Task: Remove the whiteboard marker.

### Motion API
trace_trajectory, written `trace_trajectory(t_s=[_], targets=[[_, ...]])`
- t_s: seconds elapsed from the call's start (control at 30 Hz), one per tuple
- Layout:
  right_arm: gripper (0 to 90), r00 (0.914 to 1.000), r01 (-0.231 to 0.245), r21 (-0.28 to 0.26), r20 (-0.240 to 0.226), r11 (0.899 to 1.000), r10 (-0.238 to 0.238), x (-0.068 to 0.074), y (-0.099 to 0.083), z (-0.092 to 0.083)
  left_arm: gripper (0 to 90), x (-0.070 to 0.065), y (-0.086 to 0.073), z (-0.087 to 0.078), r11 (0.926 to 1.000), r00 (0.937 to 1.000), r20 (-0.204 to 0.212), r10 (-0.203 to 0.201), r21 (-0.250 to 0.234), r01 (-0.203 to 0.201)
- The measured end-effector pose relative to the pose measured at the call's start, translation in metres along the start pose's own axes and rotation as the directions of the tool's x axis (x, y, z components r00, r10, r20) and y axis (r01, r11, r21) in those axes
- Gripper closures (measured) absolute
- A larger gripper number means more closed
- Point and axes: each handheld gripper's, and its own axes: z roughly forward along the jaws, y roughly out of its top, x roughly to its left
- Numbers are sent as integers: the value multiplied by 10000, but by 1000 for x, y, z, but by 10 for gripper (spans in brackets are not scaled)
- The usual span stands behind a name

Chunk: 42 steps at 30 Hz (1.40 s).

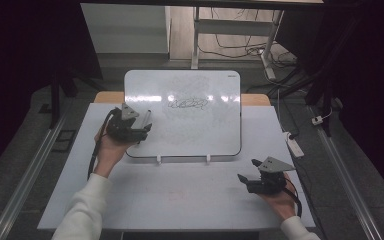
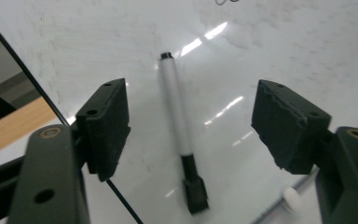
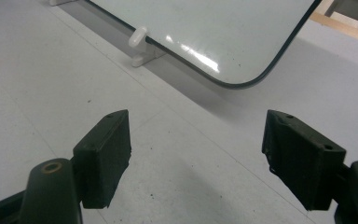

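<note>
**Mia:** When you look at the left side of the whiteboard (image 1: 182, 112), can you see the left gripper (image 1: 142, 131) over it?

**Ben:** Yes. A hand (image 1: 111, 150) in a white sleeve (image 1: 82, 212) holds it over the board's left edge. Its two black jaws stand wide apart, and they hold nothing.

**Mia:** What is under it?

**Ben:** A marker (image 2: 179, 133) lies flat on the board, right between the two jaws. No pad touches it. It has a white body and a black cap at the near end. From above I see it as a thin pale stick (image 1: 146, 118) just past the gripper.

**Mia:** Can you read any words on the marker?

**Ben:** No. I see no name or label on it that I can read.

**Mia:** Is something written on the board?

**Ben:** A black scribble (image 1: 187, 104) sits near the top middle. It is loops and squiggles, not words I can read. Faint grey smudges show around it.

**Mia:** What about the other hand?

**Ben:** The right gripper (image 1: 245, 170) is near the front right corner of the white table (image 1: 180, 200), well apart from the marker. Its jaws are wide apart too, with bare table between them. They point toward the board's rounded corner and a small white peg (image 3: 138, 36) at its bottom edge.

**Mia:** Any writing on the table?

**Ben:** Only a faint red mark (image 1: 177, 195) near the front, too pale to read.
</note>
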Motion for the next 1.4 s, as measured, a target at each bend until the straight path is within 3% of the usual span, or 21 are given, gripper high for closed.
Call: trace_trajectory(t_s=[0.1,0.23,0.67,0.83,1.07,1.23,1.4], targets=[[233,10000,16,41,18,10000,-16,0,-1,1,311,0,2,10,9997,9996,-258,88,212,-83],[235,10000,54,103,55,9999,-54,0,-1,2,380,-5,3,25,9978,9972,-549,510,442,-486],[240,9999,71,265,126,9996,-74,1,-2,4,565,-4,2,39,9983,9938,-980,517,317,-488],[243,9997,103,306,218,9995,-110,1,-2,3,626,-7,1,44,9972,9937,-936,616,472,-574],[245,9996,78,321,284,9995,-87,0,-3,4,737,-11,1,47,9939,9881,-1157,1015,560,-955],[246,9994,89,334,341,9994,-100,0,-3,4,803,-12,1,48,9945,9913,-884,980,460,-942],[247,9992,115,339,367,9994,-127,0,-3,4,816,-13,0,48,9944,9924,-722,996,436,-967]])
